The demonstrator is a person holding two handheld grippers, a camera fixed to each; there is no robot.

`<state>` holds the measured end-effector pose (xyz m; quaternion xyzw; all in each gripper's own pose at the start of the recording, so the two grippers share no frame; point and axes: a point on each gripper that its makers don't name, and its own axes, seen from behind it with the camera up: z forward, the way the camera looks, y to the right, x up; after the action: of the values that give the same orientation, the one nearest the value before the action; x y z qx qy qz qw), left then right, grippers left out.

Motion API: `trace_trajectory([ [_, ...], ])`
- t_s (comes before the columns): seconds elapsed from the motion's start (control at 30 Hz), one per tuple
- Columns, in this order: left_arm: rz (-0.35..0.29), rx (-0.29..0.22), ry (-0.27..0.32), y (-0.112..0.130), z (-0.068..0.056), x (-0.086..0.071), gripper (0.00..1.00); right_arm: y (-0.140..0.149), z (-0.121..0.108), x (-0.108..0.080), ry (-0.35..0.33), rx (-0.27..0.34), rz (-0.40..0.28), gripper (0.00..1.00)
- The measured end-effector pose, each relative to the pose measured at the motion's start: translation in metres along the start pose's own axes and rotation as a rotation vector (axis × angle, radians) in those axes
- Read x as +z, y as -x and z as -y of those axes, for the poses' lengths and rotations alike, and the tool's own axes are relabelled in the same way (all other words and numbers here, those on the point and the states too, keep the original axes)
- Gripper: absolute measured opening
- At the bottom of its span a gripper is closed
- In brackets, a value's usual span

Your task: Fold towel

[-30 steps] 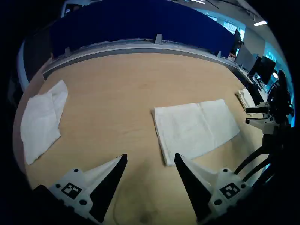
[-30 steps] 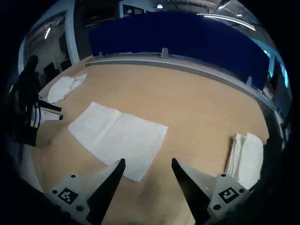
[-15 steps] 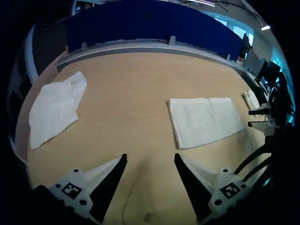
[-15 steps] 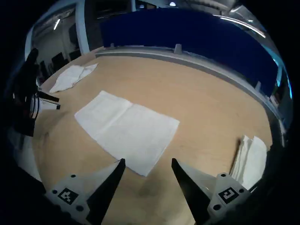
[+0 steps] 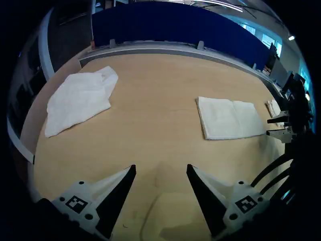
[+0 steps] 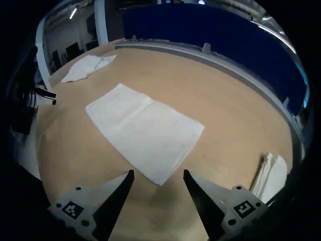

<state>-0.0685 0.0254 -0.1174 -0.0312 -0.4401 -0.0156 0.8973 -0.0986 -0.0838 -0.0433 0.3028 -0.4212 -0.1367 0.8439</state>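
A white towel [image 6: 142,130], folded flat with a crease across its middle, lies on the wooden table [image 6: 224,120]. In the left gripper view the same towel [image 5: 230,117] sits to the right of centre. My right gripper [image 6: 157,176] is open, its tips just above the towel's near corner. Over bare wood, well to the left of the towel, my left gripper [image 5: 160,170] stands open with nothing between its fingers. The right gripper [image 5: 281,126] appears at the far right of the left gripper view, and the left gripper [image 6: 42,96] at the far left of the right gripper view.
A crumpled white cloth [image 5: 80,98] lies at the table's far left corner, the same cloth [image 6: 87,66] far off in the right gripper view. Folded white towels [image 6: 275,176] are stacked at the right edge. A blue partition [image 5: 176,24] runs along the back.
My left gripper has swung left, away from the folded towel, and the crumpled cloth has come nearer the centre. My right gripper has shifted slightly, with the towel now closer beneath its tips.
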Motion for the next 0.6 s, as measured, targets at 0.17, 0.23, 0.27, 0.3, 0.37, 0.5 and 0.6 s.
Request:
trace_trajectory([
  [0.17, -0.002, -0.002, -0.004, 0.002, 0.003, -0.008, 0.94, 0.009, -0.003, 0.005, 0.014, -0.016, 0.024, 0.80],
  [0.23, -0.003, -0.003, -0.005, 0.004, 0.003, -0.012, 0.93, 0.014, -0.003, 0.008, 0.015, -0.018, 0.033, 0.71],
  [0.27, -0.003, -0.004, -0.006, 0.005, 0.004, -0.013, 0.93, 0.016, -0.002, 0.009, 0.012, -0.017, 0.037, 0.68],
  [0.3, -0.002, -0.004, -0.006, 0.006, 0.004, -0.015, 0.93, 0.019, -0.002, 0.010, 0.009, -0.016, 0.041, 0.66],
  [0.37, -0.001, -0.006, -0.007, 0.009, 0.005, -0.019, 0.93, 0.023, 0.003, 0.012, -0.010, -0.007, 0.050, 0.61],
  [0.5, 0.004, -0.011, -0.012, 0.017, 0.008, -0.025, 0.94, 0.028, 0.006, 0.015, -0.019, -0.002, 0.056, 0.57],
  [0.6, 0.009, -0.014, -0.017, 0.021, 0.010, -0.026, 0.93, 0.029, 0.006, 0.016, -0.013, -0.006, 0.054, 0.55],
])
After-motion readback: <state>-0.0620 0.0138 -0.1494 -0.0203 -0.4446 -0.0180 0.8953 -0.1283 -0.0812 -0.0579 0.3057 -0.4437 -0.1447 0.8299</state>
